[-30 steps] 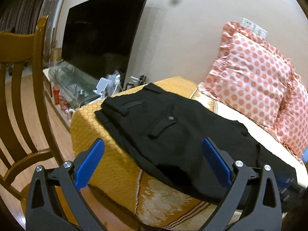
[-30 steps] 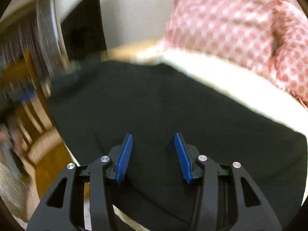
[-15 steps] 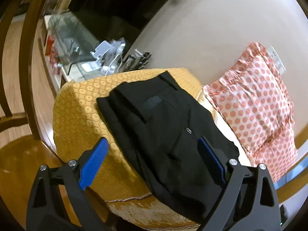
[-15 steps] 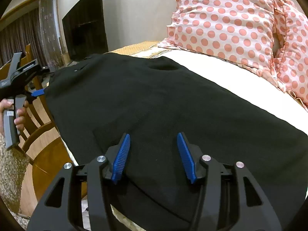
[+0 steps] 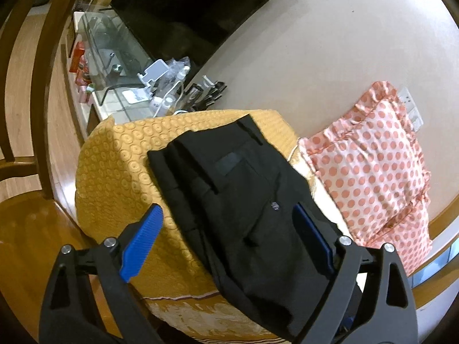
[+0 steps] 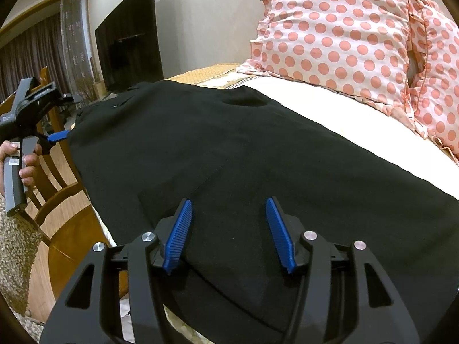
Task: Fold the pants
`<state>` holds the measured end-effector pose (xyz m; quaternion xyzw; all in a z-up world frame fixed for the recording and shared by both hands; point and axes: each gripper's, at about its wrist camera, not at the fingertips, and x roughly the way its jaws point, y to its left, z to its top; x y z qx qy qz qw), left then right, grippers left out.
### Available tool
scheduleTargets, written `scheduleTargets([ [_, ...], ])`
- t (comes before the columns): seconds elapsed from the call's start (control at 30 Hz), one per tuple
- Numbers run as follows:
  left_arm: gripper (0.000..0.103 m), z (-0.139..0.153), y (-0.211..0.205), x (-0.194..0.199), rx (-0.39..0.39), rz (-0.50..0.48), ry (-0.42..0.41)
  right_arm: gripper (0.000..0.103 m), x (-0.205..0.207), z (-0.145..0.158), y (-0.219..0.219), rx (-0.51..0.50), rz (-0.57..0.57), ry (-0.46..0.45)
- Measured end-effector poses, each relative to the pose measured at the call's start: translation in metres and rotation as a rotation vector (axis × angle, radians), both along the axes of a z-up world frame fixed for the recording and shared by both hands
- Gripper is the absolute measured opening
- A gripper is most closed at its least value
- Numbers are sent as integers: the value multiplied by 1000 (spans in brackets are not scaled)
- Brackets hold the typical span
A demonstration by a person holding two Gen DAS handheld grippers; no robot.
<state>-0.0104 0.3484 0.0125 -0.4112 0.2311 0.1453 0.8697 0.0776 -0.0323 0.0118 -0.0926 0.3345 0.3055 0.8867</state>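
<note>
Since the earlier frames the left hand-held gripper (image 5: 226, 240) has tilted and drawn nearer the waist end of the pants (image 5: 243, 206), while the right hand-held gripper (image 6: 229, 229) has steadied from a blurred sweep to a hover low over the leg end. Both are open and hold nothing — left jaws spread wide, straddling the near edge of the cloth in its own view; right jaws parted less, just above the dark fabric near the hem.

Pants position: laid flat on the bed (image 5: 114, 177), over the yellow patterned cover at one end and the white sheet (image 6: 358, 123) at the other. Long axis runs along the near bed edge. Waistband, belt loops and back pocket point toward the TV (image 5: 186, 8) end; legs run toward the right hand-held gripper. The legs look already stacked one on the other, though I cannot confirm this from the black cloth.

Judgement on the step in hand: a crosswise fold, hem to waist.
- Right jaws should close on all layers at the hem, near a corner, not on the top layer alone.
- Left jaws should pin or grip the waist so the cloth does not drag on the cover.
- Lift high enough to clear the fabric, lay edges flush.

Polka-dot pillows (image 6: 344, 37) sit well behind the pants, against the wall; a wooden chair (image 6: 60, 189) stands just beside the bed.
</note>
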Motion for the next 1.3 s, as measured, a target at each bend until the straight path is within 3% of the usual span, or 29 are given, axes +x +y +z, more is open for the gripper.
scheduleTargets([
  [0.2, 91, -1, 1, 10, -12, -31, 7, 57, 0, 0, 0, 1, 1, -1],
  [0.47, 90, -14, 8, 13, -190, -100, -97, 59, 1, -1, 2, 8, -5, -4],
  [0.6, 78, -19, 8, 13, -237, -130, -103, 60, 1, -1, 4, 10, -5, -5],
  [0.77, 71, -26, 10, 15, -353, -163, -114, 61, 1, -1, 4, 11, -11, -7],
  [0.83, 63, -30, 11, 17, -406, -157, -111, 61, 1, -1, 4, 11, -9, -7],
  [0.9, 56, -30, 12, 19, -387, -126, -92, 61, 1, -1, 4, 11, -10, -7],
  [1.1, 54, -23, 18, 28, -311, -46, -46, 62, 2, -1, 5, 15, -11, -9],
  [1.13, 51, -20, 17, 30, -270, -29, -27, 62, 2, -1, 6, 18, -11, -11],
  [1.17, 47, -18, 16, 33, -232, -15, -6, 62, 2, -1, 6, 21, -11, -13],
  [1.23, 27, -18, 13, 37, -170, 17, 38, 62, 3, -2, 5, 26, -13, -17],
  [1.3, 19, -21, 12, 37, -158, 25, 39, 63, 1, -2, 3, 40, -14, -12],
])
